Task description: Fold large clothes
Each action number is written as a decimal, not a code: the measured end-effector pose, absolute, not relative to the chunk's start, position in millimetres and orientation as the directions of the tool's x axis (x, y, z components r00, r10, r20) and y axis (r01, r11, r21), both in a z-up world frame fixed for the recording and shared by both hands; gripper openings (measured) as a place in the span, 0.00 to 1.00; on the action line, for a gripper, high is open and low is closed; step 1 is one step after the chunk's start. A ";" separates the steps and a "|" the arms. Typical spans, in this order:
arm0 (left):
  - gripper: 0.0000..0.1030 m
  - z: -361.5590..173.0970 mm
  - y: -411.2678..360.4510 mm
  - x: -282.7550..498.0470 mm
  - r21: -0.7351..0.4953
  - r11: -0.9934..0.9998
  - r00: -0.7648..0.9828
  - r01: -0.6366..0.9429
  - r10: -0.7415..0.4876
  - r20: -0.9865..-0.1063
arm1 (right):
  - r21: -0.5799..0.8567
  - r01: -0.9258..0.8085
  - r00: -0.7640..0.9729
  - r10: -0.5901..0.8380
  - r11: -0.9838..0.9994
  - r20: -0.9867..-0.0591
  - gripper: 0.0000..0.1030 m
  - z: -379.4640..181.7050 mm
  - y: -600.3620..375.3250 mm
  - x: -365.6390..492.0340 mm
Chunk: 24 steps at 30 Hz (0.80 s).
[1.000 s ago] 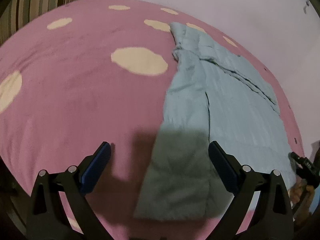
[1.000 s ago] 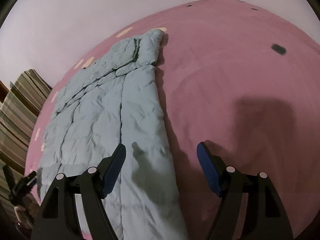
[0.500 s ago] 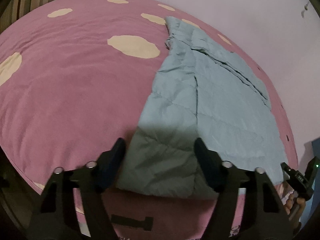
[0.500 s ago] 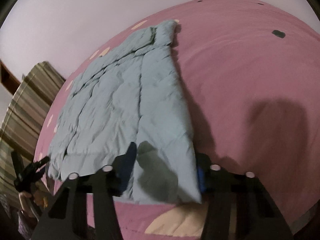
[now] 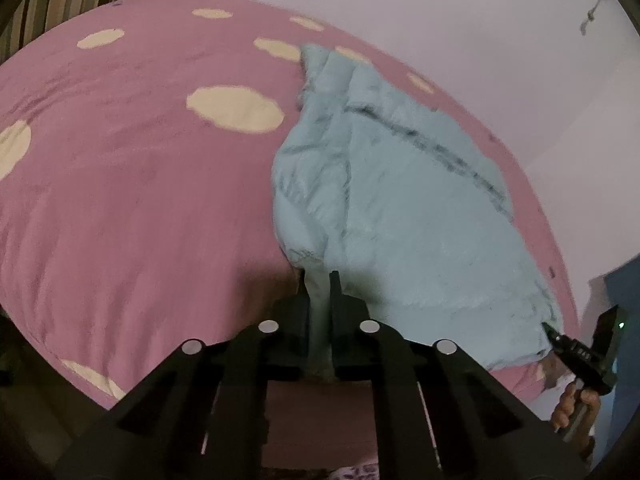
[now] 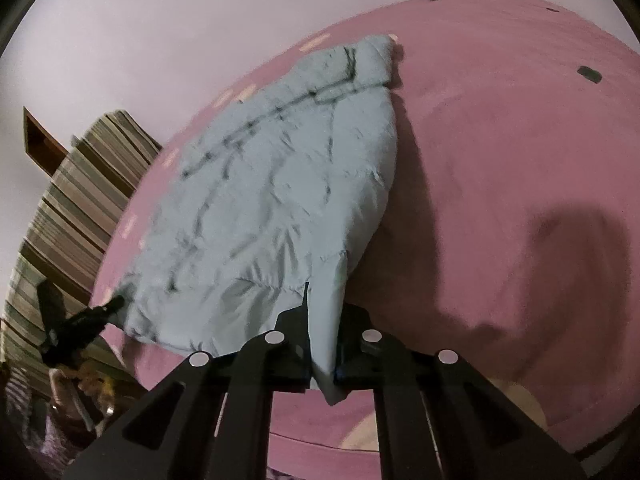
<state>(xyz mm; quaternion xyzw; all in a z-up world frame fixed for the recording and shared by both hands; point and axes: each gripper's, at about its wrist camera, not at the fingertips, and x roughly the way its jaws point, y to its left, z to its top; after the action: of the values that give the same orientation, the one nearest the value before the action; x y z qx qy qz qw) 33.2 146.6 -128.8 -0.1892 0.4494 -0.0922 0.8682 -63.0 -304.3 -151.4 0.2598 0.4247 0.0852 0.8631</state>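
Pink bedspread (image 5: 140, 200) with cream spots, striped curtain (image 6: 72, 208), pale wall (image 5: 440, 20).

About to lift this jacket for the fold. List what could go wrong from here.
1. The left gripper and right gripper, whose jaws have just been closing, pinch only the hem edge of the puffy blue jacket; it may slip out.
2. The far collar end rests on the pink bedspread and could drag and bunch.

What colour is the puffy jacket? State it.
Pale blue-green. The jacket shows best in the right wrist view, lying on the pink bedspread.
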 end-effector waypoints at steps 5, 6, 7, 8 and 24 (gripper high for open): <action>0.05 -96.1 142.6 50.9 -0.418 0.908 0.631 0.027 -0.340 -0.697 | 0.608 0.028 0.663 0.441 0.793 -0.605 0.06 -127.8 -311.3 -45.7; 0.05 -87.9 140.9 58.7 -0.418 0.908 0.644 0.036 -0.341 -0.684 | 0.623 0.016 0.670 0.454 0.782 -0.587 0.06 -122.0 -312.8 -38.6; 0.05 -83.1 139.8 65.0 -0.418 0.907 0.653 0.041 -0.341 -0.677 | 0.635 0.006 0.677 0.464 0.772 -0.571 0.06 -116.1 -314.2 -30.8; 0.05 -76.2 138.1 75.0 -0.417 0.908 0.664 0.044 -0.339 -0.667 | 0.642 0.000 0.683 0.469 0.767 -0.560 0.06 -112.2 -315.5 -24.6; 0.05 -77.3 118.7 285.5 -0.318 0.948 0.690 -0.024 -0.214 -0.691 | 0.674 0.081 0.722 0.423 0.734 -0.548 0.06 -112.7 -351.0 172.9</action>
<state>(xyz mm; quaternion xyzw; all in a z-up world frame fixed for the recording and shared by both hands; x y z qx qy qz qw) 285.5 118.7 -77.3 -0.1530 0.3900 -0.0525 0.9065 172.9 -351.0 -112.7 0.3509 0.3594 0.0994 0.8590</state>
